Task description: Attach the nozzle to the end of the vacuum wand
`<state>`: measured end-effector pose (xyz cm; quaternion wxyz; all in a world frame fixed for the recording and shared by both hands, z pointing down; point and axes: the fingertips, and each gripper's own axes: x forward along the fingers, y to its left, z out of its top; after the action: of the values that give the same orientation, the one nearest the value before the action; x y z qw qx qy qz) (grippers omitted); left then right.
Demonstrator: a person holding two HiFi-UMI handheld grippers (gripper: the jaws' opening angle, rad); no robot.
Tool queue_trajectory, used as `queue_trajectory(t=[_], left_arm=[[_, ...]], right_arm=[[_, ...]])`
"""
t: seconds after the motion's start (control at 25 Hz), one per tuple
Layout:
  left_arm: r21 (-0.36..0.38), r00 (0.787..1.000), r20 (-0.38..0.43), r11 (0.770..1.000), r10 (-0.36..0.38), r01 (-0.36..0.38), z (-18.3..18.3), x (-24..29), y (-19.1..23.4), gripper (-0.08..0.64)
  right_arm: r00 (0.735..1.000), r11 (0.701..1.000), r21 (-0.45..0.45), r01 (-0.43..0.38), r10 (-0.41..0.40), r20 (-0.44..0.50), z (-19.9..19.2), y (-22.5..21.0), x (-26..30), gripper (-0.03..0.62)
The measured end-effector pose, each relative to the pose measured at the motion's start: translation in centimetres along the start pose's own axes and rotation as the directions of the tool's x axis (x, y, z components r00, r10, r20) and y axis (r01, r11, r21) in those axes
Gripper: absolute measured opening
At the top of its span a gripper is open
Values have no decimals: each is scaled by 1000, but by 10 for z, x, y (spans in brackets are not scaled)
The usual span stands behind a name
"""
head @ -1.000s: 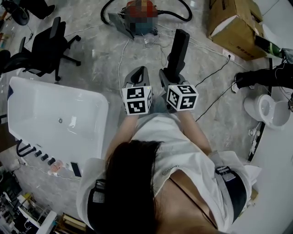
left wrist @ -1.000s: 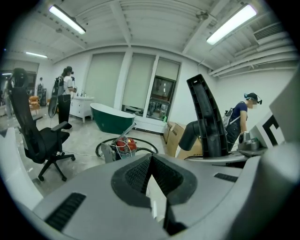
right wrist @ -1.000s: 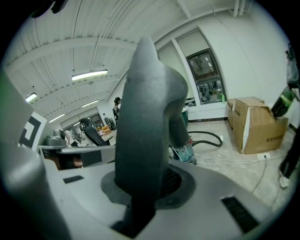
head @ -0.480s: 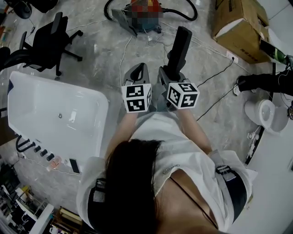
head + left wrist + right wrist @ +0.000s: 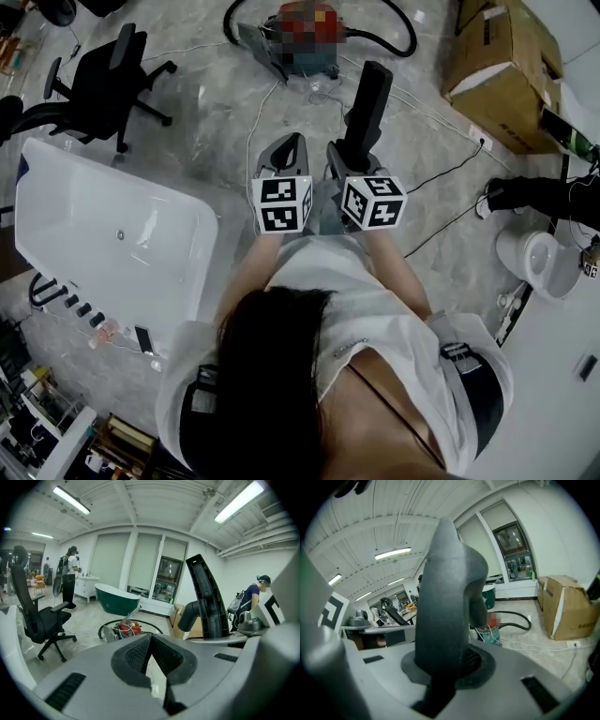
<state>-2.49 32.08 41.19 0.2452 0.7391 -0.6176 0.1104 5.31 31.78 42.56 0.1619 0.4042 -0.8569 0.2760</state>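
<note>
Nozzle [image 5: 365, 103]: one, clamped by right gripper [image 5: 341, 155] | left gripper [image 5: 289, 148] clenched (empty)

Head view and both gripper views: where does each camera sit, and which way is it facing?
Head view: on the person's head, looking steeply down; shows hair, shoulders, forearms, the left gripper, and the right gripper holding the black plastic vacuum nozzle.
Left gripper view: on the left gripper, facing out across the room over its shut, empty jaws.
Right gripper view: on the right gripper, looking along jaws clamped on the nozzle.
Shared: all three show the nozzle and the red canister vacuum.
</note>
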Motion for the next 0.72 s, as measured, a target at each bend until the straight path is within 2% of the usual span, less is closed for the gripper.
queue_trajectory(t=[0.28,0.72], left_arm=[[-16,1000,-8,1000,24,-24,19,34,6,3],[-10,995,-22,995,95,-95,43,84,13,3]], right_arm=[[1000,1000,-3,6,-6,-13,28,-29,26,72],[999,999,-7,-40,40,-31,63,-62,60,72]])
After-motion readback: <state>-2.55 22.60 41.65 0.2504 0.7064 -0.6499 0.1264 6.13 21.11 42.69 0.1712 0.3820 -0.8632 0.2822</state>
